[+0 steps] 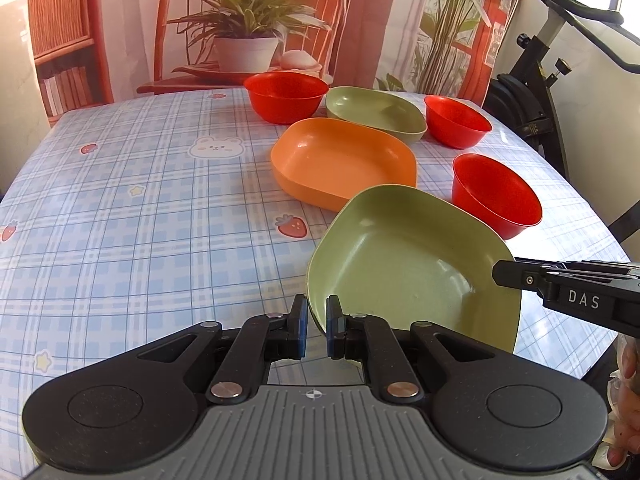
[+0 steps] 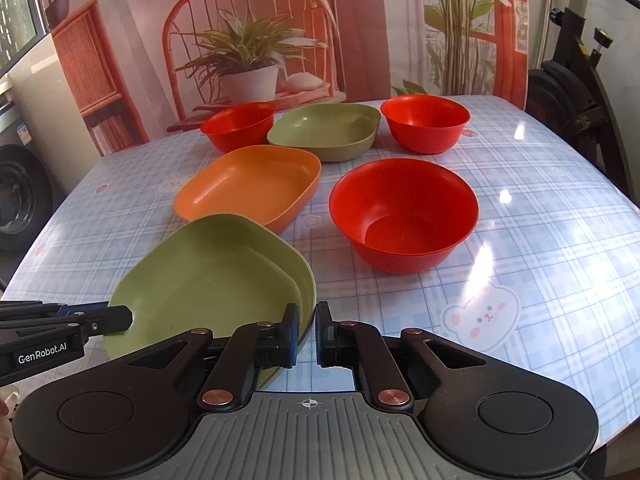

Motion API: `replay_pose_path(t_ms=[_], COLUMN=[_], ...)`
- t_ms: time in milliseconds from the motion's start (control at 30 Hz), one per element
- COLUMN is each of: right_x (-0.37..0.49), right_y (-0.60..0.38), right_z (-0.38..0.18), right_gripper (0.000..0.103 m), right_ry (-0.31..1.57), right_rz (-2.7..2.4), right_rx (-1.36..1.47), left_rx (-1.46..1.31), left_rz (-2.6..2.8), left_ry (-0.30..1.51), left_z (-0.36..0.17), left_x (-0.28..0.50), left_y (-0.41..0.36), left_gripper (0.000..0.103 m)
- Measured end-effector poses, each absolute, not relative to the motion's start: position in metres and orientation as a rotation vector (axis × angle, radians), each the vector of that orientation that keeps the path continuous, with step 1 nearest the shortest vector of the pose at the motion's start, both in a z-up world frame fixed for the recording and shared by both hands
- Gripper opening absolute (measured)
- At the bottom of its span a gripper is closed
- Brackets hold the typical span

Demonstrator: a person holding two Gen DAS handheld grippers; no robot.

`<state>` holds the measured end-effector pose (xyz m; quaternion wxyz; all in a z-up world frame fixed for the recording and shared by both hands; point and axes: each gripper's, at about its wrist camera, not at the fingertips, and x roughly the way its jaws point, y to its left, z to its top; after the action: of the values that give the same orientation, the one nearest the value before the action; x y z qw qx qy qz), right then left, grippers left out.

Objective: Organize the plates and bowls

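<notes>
A green plate (image 1: 400, 256) (image 2: 208, 280) lies nearest me on the checked tablecloth. My left gripper (image 1: 316, 328) is shut on its near left rim, which shows between the blue pads. My right gripper (image 2: 307, 336) is shut on the opposite rim. Each gripper also shows in the other's view: the right gripper (image 1: 504, 276), the left gripper (image 2: 120, 318). The plate's far rim reaches the near corner of an orange plate (image 1: 344, 160) (image 2: 248, 184); I cannot tell whether they touch.
Behind the orange plate sits a second green plate (image 1: 372, 110) (image 2: 324, 128). Three red bowls stand around: one close on the right (image 1: 496, 196) (image 2: 404, 216), one far right (image 1: 456, 120) (image 2: 424, 120), one far left (image 1: 286, 94) (image 2: 238, 124). An exercise bike (image 1: 532, 92) stands past the table's right edge.
</notes>
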<state>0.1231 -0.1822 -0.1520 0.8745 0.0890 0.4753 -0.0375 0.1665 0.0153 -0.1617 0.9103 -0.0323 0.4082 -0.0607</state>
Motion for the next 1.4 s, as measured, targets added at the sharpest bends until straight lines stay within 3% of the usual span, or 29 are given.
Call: replay_pose_path(t_ms=[267,533,733,1400], right_x=[0.15,0.206,0.249,0.303], right_y=[-0.185,-0.182,-0.185,-0.213], right_z=[-0.134,-0.08,-0.065,-0.181], right_gripper=[0.007,0.007,0.006,0.006], right_ry=[0.967,0.799,0.749,0.975], right_rz=[-0.052,-0.013,-0.004,-0.028], right_rx=[0.219,0.121,0.044,0.057], left_rx=[-0.054,-0.128,-0.159,-0.189], left_rz=[-0.111,-0.118,-0.111,-0.14], left_ry=[0.773,0.65,0.63,0.877], left_z=[-0.128,-0.076,-0.066,-0.162], left_x=[0.178,0.211,0.243,0.304], left_y=[0.024,0.041,0.04,0.038], left_gripper=[0.011,0.011,0.011,0.013])
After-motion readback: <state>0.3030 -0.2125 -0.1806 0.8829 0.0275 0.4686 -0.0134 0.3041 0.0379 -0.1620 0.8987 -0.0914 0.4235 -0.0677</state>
